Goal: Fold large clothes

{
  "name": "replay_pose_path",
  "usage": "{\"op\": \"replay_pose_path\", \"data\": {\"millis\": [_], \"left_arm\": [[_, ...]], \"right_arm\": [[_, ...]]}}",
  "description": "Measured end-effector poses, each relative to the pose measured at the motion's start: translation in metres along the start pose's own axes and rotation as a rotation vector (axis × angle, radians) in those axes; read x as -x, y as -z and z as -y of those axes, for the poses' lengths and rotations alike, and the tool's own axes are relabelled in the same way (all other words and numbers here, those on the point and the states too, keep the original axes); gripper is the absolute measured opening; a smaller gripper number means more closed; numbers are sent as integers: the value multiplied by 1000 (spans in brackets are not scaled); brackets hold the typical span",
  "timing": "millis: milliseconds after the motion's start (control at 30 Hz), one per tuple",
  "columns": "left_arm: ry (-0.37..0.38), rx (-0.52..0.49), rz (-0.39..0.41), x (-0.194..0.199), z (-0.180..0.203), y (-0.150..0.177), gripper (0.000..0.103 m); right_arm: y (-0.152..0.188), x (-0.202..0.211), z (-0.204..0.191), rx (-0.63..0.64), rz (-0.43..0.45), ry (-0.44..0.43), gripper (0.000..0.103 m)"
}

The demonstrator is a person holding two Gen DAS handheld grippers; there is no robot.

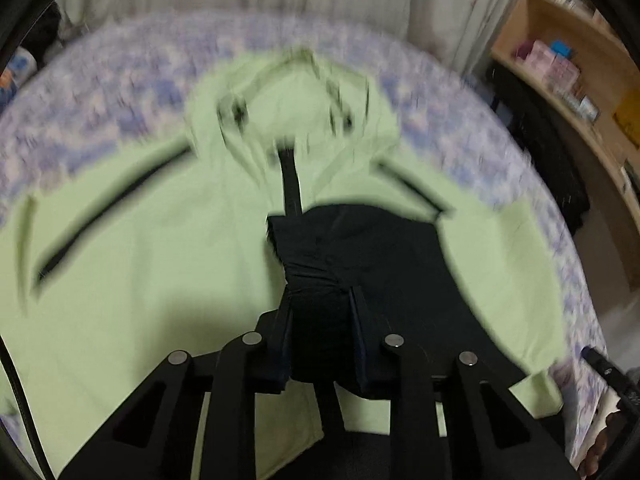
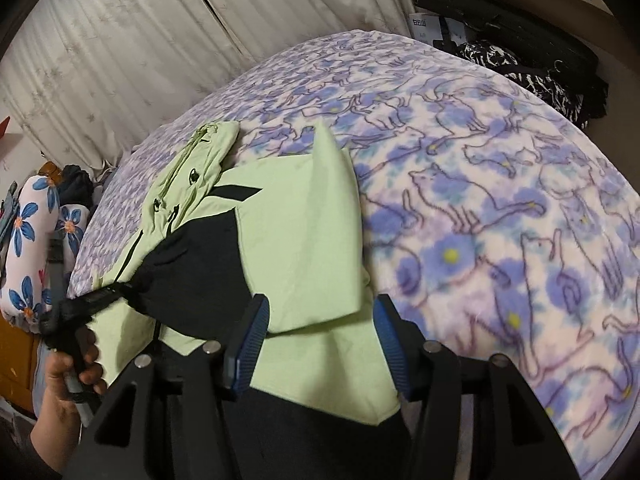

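A light green jacket (image 2: pixel 304 216) with black panels lies spread on a bed covered by a purple cat-print blanket (image 2: pixel 500 184). Pale curtains (image 2: pixel 120 40) hang behind; wooden shelves (image 1: pixel 576 64) stand to one side. The left gripper (image 1: pixel 322 300) pinches a bunched black fold of the jacket. The right gripper (image 2: pixel 320 320) stands parted over a green flap, gripping nothing.
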State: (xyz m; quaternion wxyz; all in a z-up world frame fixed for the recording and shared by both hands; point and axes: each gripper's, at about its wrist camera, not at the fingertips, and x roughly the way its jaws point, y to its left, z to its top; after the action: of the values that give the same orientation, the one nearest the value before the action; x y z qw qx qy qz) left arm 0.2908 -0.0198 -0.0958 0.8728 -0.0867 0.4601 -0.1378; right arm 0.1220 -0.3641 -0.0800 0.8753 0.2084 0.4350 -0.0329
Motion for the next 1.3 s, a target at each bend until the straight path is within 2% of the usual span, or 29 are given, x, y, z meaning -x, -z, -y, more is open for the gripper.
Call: {"op": "replay_pose_path", "data": {"millis": [67,133,200,333,400,467,567,767,800,833,867,1000,1133,1233,1300], "left_arm": [[-18,17,58,19,-8,-7,22],[-67,37,105,35,-24,-12,22],[-111,40,116,39,-40,-11,22],[-114,61,40,20,-63,0,24],[-132,66,-10,7,-70,4,29],[-114,90,-45,-2,-81,4,50],[-118,126,-53,-12,-89,5,69],[-164,125,-108,-45,-99,-5,68],[-165,124,-108,-47,-99,-5,64],[-157,108,-102,-48,-96,-5,41],[-158,99,-104,-48,-94,-6,35],[-140,68,-55,-44,-83,-6,33],[-202,23,-80,-57,-77,4,37],[-190,32,-92,-49,-78,2,38],[-173,53,-93,-41,-81,0,38]], "right_arm": [[-6,-3,1,-1,1,-2,54],[-13,-10,0,2,-7,5,54],[-20,-22,0,8,-19,8,54],[-38,-56,-3,21,-63,24,54],[-51,-77,-3,25,-94,34,54],[-62,-97,-1,21,-127,37,54],[-78,-123,5,-7,-163,37,54],[-97,-168,11,-39,-221,-9,53],[-98,-170,8,-19,-216,-8,47],[-99,-171,4,19,-211,6,14],[-102,-169,0,52,-195,40,4],[-116,-163,9,59,-109,112,2],[-112,-176,18,65,-158,137,4],[-111,-154,18,20,-150,106,14],[-107,-133,18,-4,-132,55,31]]}}
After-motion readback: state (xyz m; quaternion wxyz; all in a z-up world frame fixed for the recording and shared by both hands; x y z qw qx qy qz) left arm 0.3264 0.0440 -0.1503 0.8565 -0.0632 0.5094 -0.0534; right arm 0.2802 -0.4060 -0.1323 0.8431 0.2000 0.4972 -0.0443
